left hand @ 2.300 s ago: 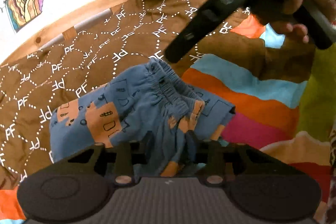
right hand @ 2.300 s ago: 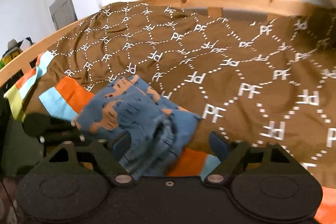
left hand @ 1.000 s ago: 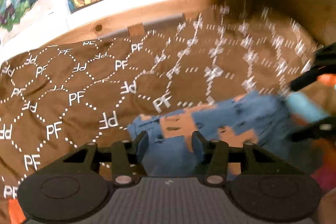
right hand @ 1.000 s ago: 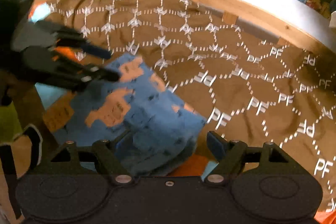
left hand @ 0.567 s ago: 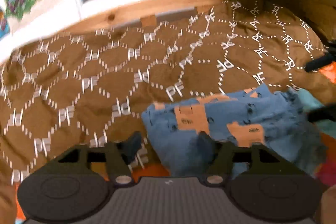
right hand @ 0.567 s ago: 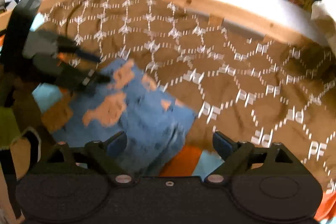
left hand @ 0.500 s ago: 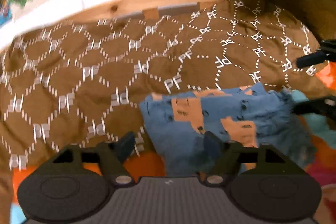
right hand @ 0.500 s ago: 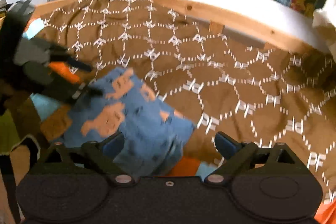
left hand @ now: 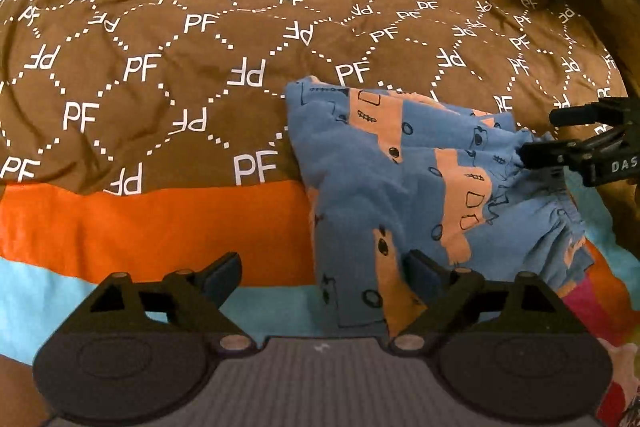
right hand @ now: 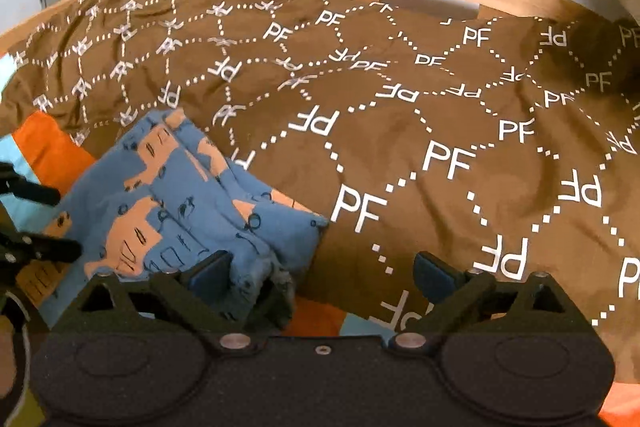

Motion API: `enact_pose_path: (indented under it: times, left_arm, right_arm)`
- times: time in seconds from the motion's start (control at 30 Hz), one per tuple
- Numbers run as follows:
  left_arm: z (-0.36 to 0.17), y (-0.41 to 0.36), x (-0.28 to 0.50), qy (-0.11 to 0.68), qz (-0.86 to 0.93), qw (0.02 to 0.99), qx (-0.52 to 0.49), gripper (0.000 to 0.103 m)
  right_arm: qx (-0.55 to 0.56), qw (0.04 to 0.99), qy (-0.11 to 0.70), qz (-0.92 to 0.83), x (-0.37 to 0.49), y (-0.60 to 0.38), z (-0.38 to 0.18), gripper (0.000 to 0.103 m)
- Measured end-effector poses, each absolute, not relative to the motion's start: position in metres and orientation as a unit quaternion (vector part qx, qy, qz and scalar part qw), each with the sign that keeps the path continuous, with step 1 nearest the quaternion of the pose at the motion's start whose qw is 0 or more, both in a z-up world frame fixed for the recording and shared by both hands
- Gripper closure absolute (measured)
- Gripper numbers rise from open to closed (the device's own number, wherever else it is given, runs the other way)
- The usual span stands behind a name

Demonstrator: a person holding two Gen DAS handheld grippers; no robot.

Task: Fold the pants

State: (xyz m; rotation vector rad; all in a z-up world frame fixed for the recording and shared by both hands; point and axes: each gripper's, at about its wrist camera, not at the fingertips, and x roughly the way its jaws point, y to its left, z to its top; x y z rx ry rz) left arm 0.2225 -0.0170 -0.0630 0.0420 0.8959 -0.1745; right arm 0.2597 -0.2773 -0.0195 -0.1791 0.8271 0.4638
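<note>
Pants (left hand: 420, 187) folded on bed (left hand: 160, 87), near edge hidden behind left gripper (left hand: 320, 275) at 6 o'clock; jaws just spread, unclamped. Right gripper (right hand: 320, 271) likewise, waistband between jaws.

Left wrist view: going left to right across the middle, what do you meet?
Brown PF-print blanket → folded blue pants with orange print → right gripper, jaws open at the pants' gathered waistband.

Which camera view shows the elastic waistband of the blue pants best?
The left wrist view: the gathered waistband lies unobstructed along the pants' right edge. In the right wrist view only a blurred part of it shows, close behind the right gripper's fingers.
</note>
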Motion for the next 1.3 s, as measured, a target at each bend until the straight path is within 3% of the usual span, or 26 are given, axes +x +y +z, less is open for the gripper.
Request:
enact_pose_path:
  times: [0.2,0.4,1.03,1.3]
  left_arm:
    - [-0.057,-0.015,0.221,0.433,-0.087,0.897,0.010,0.010]
    - [-0.053,-0.008,0.216,0.432,-0.090,0.897,-0.015,0.002]
    - [-0.079,0.009,0.196,0.443,-0.075,0.891,-0.059,0.001]
    - [-0.069,0.018,0.198,0.459,-0.077,0.880,-0.097,0.000]
  right_arm:
    - [-0.032,0.879,0.398,0.260,0.258,-0.284,-0.007,0.002]
    - [0.006,0.866,0.403,0.296,0.258,-0.291,0.001,0.001]
    - [-0.103,0.881,0.396,0.236,0.289,-0.286,-0.022,0.001]
    - [-0.007,0.879,0.398,0.263,0.288,-0.304,-0.006,0.001]
